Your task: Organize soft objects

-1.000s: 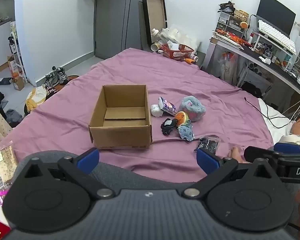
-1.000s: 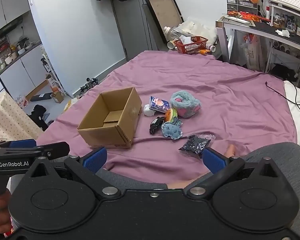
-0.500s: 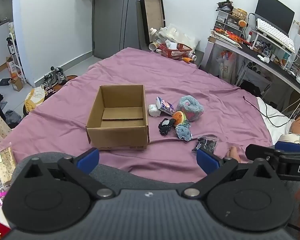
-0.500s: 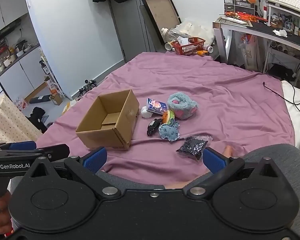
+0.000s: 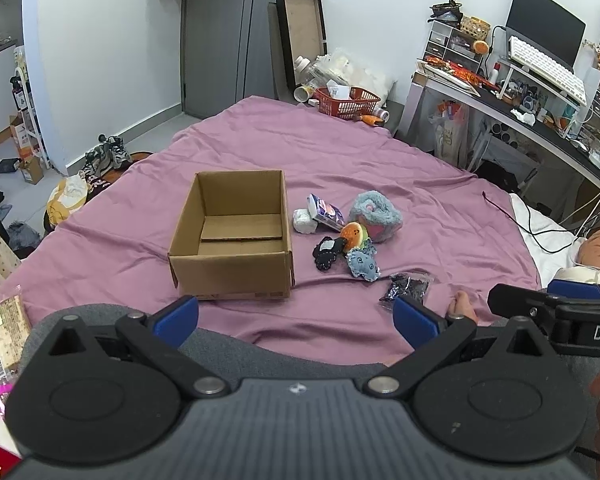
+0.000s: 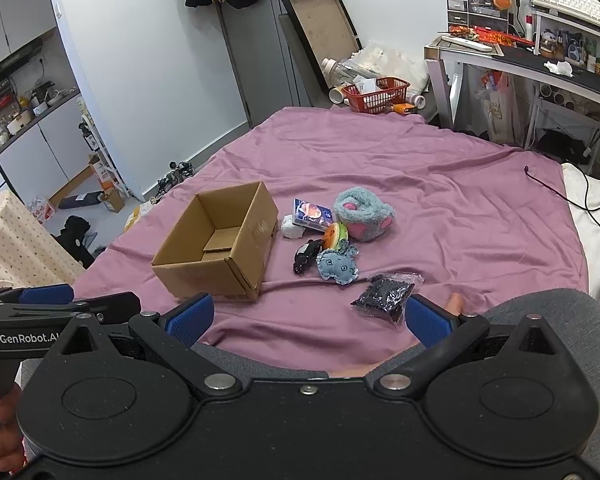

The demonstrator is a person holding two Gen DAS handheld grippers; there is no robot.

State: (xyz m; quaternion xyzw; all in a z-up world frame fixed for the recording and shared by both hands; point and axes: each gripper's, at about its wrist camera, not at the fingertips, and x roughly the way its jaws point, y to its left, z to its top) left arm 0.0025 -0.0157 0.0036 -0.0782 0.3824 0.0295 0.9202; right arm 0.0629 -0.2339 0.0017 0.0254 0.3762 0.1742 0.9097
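light: bright, even | shadows: soft | focus: sharp | edges: strong fisheye bend

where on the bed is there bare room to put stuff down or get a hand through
Bare sheet lies beyond the cardboard box, toward the red basket, and left of the box. The box's inside is empty. It is crowded right of the box: the toy cluster around the grey plush, and the black bead bag nearer the tongs.

The bed (image 5: 364,152) carries a purple sheet. Beyond its far edge, a red basket (image 5: 348,101) stands on the floor, with a framed board (image 5: 302,36) leaning on the wall behind it. Right of the bed: a desk (image 5: 540,120) bearing a keyboard (image 5: 546,65) and monitor (image 5: 544,26). Left of the bed: shoes (image 5: 108,156).
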